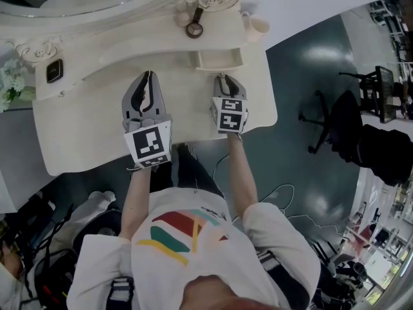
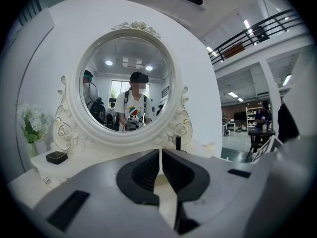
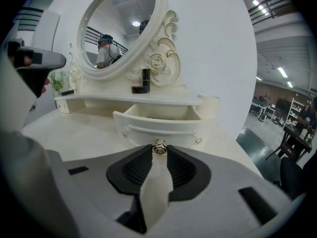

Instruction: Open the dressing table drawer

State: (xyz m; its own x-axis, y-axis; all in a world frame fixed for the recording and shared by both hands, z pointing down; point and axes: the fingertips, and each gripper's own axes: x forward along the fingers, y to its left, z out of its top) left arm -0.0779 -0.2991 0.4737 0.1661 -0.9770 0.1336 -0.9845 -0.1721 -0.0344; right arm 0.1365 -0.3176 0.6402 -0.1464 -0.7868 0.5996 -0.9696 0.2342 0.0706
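The cream dressing table point(image 1: 97, 128) has a small drawer point(image 1: 219, 59) under its upper shelf, and it stands pulled out. In the right gripper view the drawer point(image 3: 158, 120) shows its hollow inside and curved front. Its metal knob point(image 3: 159, 147) sits between the tips of my right gripper point(image 3: 159, 151), which is shut on it. From the head view my right gripper point(image 1: 222, 77) reaches the drawer front from the near side. My left gripper point(image 1: 148, 75) hovers over the tabletop to the left, apart from the drawer. Its jaws point(image 2: 161, 155) are shut with nothing between them.
An oval mirror point(image 2: 126, 83) rises at the back of the table. A black box point(image 1: 54, 70) and white flowers point(image 1: 10, 76) stand at the left, a dark bottle point(image 3: 145, 76) and a cup point(image 1: 258, 26) on the shelf. A black office chair point(image 1: 342, 118) stands right.
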